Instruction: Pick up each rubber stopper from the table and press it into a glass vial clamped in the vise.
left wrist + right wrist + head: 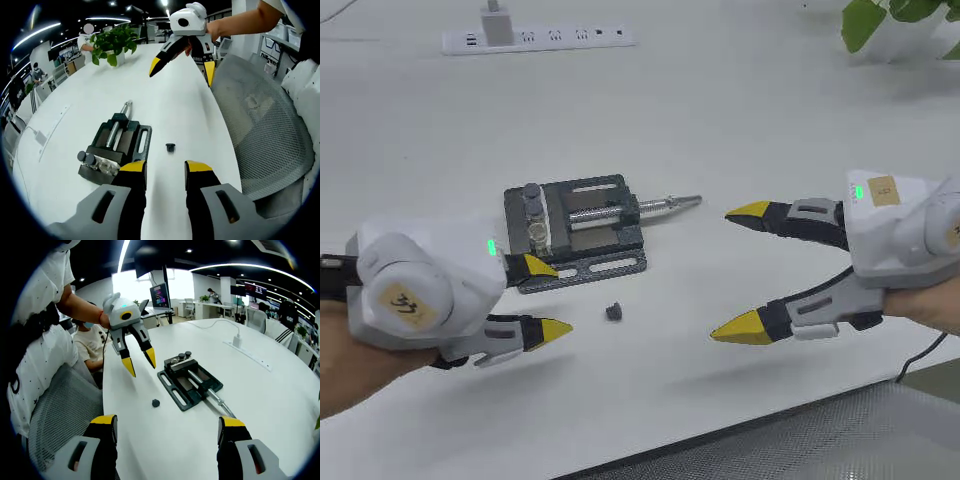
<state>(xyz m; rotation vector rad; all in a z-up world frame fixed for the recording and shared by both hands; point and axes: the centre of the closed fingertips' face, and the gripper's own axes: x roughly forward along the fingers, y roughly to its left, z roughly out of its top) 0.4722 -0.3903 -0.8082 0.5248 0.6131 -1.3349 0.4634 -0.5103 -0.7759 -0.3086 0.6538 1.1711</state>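
Two grippers are hovering over the white table [720,120] in the head view. The left gripper [548,298] is sitting at lower left with its jaws apart and empty, and the right gripper [740,272] is sitting at the right with its jaws spread wider, also empty. Between them a small dark rubber stopper [613,312] is lying on the table, just in front of the vise [590,235] and apart from both tools. A glass vial [535,215] is standing clamped at the vise's left end, wearing a dark top. A power strip [535,38] is lying near the far edge.

In the left gripper view, the stopper is lying just beyond the parted yellow tips, beside the vise, while the right gripper is hanging farther off above the table.

In the right gripper view, the stopper is lying between the wide-set jaws and the left gripper, near the vise's base. Two dark tops are showing at the vise's far end.
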